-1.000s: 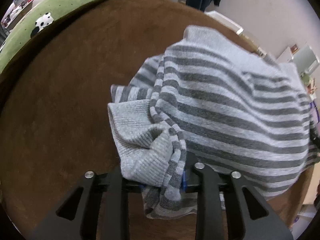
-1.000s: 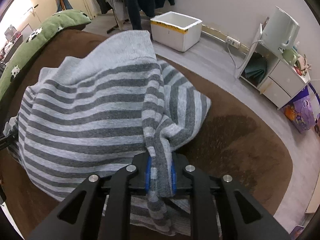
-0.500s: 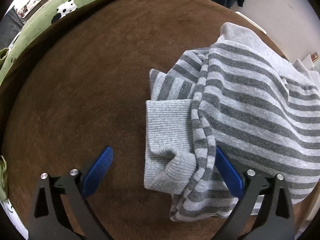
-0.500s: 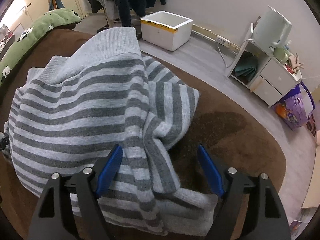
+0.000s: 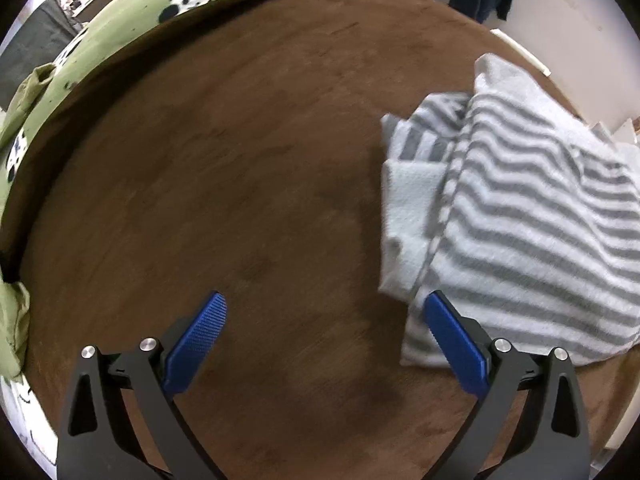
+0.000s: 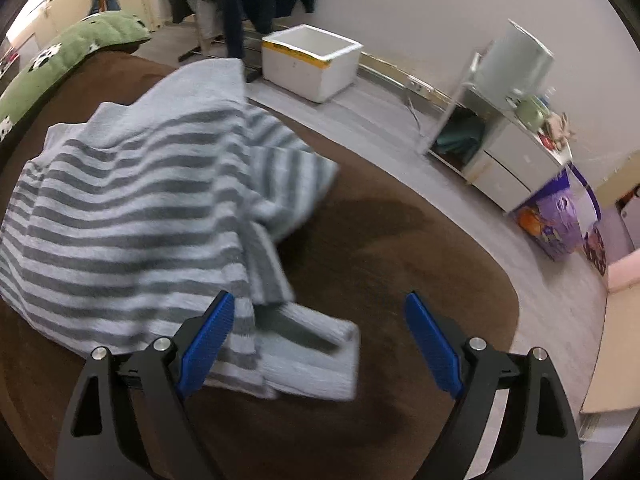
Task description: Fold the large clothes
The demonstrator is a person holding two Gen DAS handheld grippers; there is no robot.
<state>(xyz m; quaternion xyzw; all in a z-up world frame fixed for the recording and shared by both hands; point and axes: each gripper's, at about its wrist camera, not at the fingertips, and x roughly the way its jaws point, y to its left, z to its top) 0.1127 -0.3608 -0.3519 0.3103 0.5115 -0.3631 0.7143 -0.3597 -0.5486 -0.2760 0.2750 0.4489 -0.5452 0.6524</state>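
Striped sweater (image 5: 532,216) lies loose on the brown blanket (image 5: 248,184), let go by both jaws, which have just been opening. Left gripper (image 5: 324,332) is wide apart with only blanket between its blue pads; the sweater sits beside its right pad. Right gripper (image 6: 316,340) is apart too, over the sweater's plain cuff. Farther off sit a green panda cushion (image 5: 132,12) and a white foam box (image 6: 312,62).

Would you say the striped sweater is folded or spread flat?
Folded: the striped sweater lies doubled on the brown blanket, a sleeve cuff sticking out beneath.
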